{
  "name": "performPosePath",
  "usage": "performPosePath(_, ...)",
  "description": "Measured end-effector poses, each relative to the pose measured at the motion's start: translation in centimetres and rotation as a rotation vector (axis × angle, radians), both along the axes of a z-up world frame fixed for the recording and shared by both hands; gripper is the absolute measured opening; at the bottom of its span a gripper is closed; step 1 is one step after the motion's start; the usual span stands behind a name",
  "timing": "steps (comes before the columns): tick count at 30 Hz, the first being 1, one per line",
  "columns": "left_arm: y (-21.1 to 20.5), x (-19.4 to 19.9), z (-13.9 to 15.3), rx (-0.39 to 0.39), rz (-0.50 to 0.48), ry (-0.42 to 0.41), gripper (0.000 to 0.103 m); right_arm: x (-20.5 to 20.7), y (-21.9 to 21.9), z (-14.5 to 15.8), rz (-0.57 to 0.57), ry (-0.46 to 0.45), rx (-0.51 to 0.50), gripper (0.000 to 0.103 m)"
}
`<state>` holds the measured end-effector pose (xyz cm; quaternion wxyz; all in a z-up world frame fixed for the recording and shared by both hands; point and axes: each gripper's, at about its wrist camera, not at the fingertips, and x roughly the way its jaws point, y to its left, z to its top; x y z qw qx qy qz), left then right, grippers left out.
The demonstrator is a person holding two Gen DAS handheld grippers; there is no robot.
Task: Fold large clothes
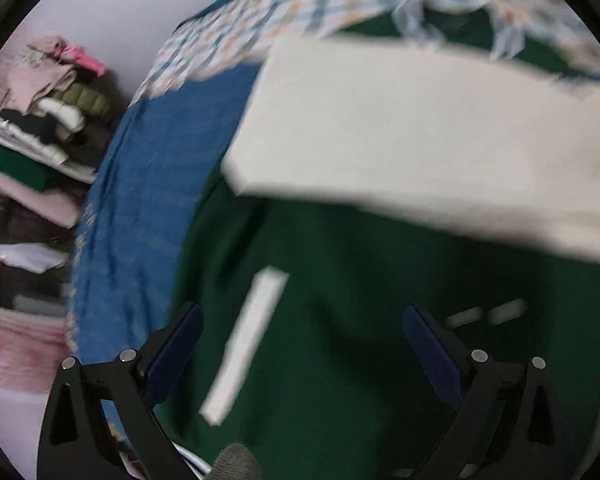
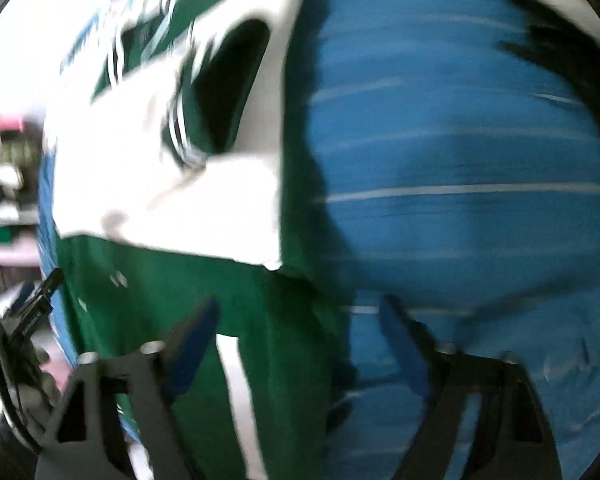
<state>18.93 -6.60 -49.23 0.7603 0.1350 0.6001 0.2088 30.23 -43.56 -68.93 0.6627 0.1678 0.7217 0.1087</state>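
A large green garment [image 1: 340, 320] with a broad white panel [image 1: 420, 132] and white stripes [image 1: 248, 344] lies spread on a blue bedsheet [image 1: 140, 208]. My left gripper [image 1: 302, 344] is open and empty just above the green cloth. In the right wrist view the same green garment [image 2: 172, 292] with its white panel [image 2: 152, 184] lies on the blue sheet [image 2: 460, 200]. My right gripper [image 2: 300, 344] is open and empty over the garment's right edge. Both views are blurred by motion.
A checked cloth [image 1: 300, 8] lies at the far end of the bed. A pile of folded clothes [image 1: 48, 128] stands to the left beyond the bed, with pink fabric [image 1: 16, 344] below it. The left gripper's body [image 2: 32, 320] shows at the right view's left edge.
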Motion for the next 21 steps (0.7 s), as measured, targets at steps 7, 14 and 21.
performPosePath(7, 6.5, -0.8, -4.7, 0.035, 0.104, 0.060, 0.102, 1.0, -2.5, -1.4, -0.162, -0.026, -0.077, 0.014)
performPosePath(14, 6.6, -1.0, -6.3, -0.067, 0.017, -0.051, 0.103, -0.7, -1.2, 2.5, -0.186, 0.018, -0.166, 0.037)
performPosePath(21, 9.2, -2.9, -3.4, -0.246, 0.117, -0.003, 0.103, -6.1, 8.3, 6.3, -0.162, 0.107, 0.181, 0.046)
